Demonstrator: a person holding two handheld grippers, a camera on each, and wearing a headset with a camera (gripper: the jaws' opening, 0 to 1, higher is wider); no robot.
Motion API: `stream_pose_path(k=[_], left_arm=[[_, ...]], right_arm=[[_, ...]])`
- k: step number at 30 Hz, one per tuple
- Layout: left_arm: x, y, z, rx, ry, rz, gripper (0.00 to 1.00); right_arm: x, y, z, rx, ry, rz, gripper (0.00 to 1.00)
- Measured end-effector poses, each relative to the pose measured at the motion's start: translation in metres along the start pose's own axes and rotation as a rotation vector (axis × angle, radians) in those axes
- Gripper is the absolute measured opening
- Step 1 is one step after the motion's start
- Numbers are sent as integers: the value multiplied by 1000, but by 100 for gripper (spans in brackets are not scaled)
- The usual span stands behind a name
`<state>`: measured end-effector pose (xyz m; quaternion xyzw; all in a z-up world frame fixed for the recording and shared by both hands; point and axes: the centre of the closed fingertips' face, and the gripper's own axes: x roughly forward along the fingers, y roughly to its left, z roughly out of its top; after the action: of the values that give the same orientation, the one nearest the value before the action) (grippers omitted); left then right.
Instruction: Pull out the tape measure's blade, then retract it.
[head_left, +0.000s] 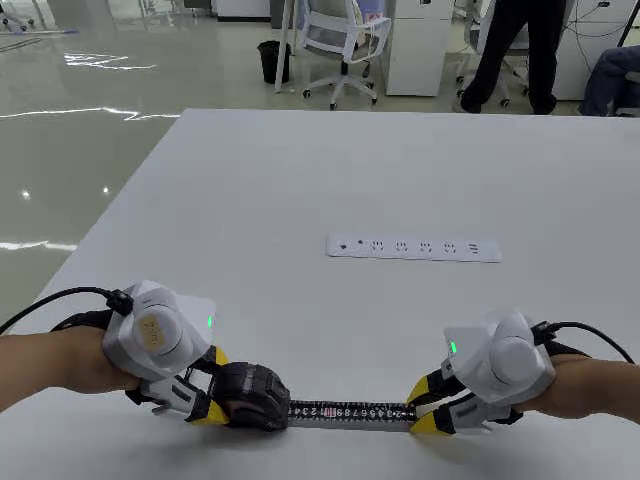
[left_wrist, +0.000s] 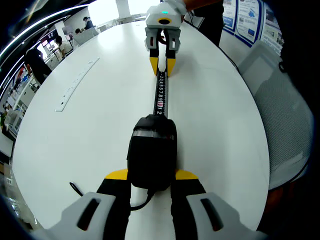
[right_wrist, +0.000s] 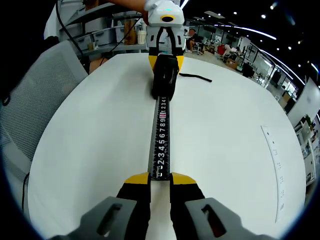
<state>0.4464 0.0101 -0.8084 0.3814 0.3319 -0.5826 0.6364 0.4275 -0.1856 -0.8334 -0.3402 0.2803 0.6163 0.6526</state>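
Observation:
A black tape measure case (head_left: 250, 396) lies near the table's front edge, with my left gripper (head_left: 208, 385) shut on its sides. In the left gripper view the case (left_wrist: 151, 154) sits between the yellow-tipped jaws of the left gripper (left_wrist: 151, 176). A short length of black blade (head_left: 350, 413) with white numbers runs from the case to my right gripper (head_left: 418, 406), which is shut on the blade's end. In the right gripper view the blade (right_wrist: 161, 137) stretches from the right gripper (right_wrist: 160, 178) up to the case (right_wrist: 165, 75).
A white power strip (head_left: 414, 247) lies flat on the white table (head_left: 300, 190), farther back than the grippers. Beyond the table's far edge stand an office chair (head_left: 340, 40), a black bin (head_left: 271, 60) and a person (head_left: 515, 50).

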Motion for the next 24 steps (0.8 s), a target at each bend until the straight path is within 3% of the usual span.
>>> stream_pose_path(k=[24], left_arm=[[0, 0, 1, -4, -1, 1, 25]], right_arm=[[-5, 0, -4, -1, 8, -2, 13]])
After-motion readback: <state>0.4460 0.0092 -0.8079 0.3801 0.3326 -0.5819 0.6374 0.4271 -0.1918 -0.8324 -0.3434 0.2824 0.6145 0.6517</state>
